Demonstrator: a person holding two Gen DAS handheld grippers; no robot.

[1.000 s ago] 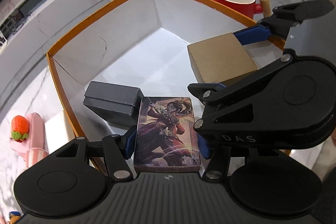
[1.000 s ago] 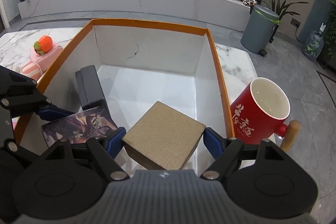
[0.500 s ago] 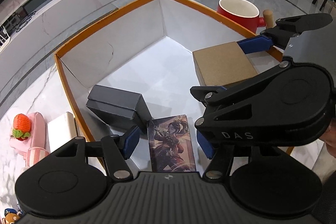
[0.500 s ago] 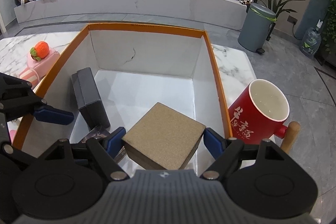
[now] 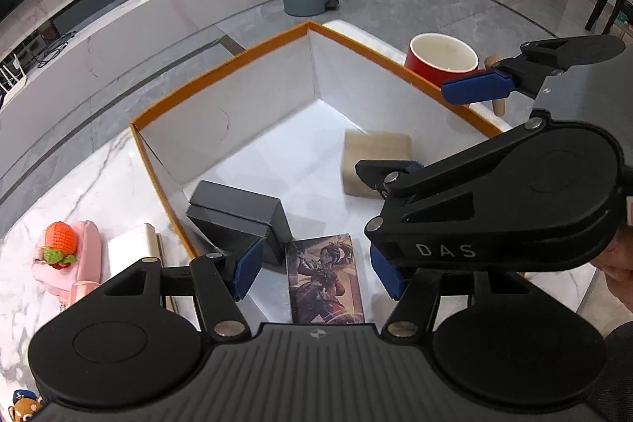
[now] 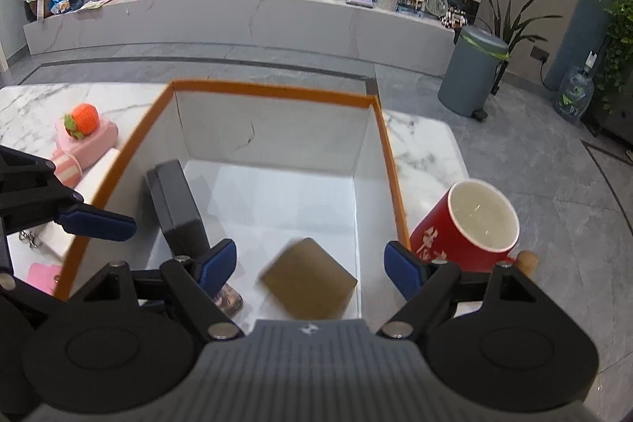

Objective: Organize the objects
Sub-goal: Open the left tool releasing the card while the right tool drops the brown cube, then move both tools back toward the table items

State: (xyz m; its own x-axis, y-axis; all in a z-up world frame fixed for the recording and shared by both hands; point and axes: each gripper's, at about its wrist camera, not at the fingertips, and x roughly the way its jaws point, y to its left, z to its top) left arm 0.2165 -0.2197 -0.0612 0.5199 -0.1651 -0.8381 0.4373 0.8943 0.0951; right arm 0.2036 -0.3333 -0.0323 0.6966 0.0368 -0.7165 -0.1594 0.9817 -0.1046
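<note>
both tongs have let go: brown box and picture card now lie in the orange-rimmed box (blurred), left gripper and right gripper wide, empty.

One tray, three boxes inside: black, brown, illustrated; one mug.

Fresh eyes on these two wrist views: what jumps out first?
The orange-rimmed white box fills the middle of both views, holding a black case by its left wall, an illustrated card box at the near edge and a tan cardboard box to the right. Both the left gripper and right gripper hang open above it. A red mug stands outside the right wall.
</note>
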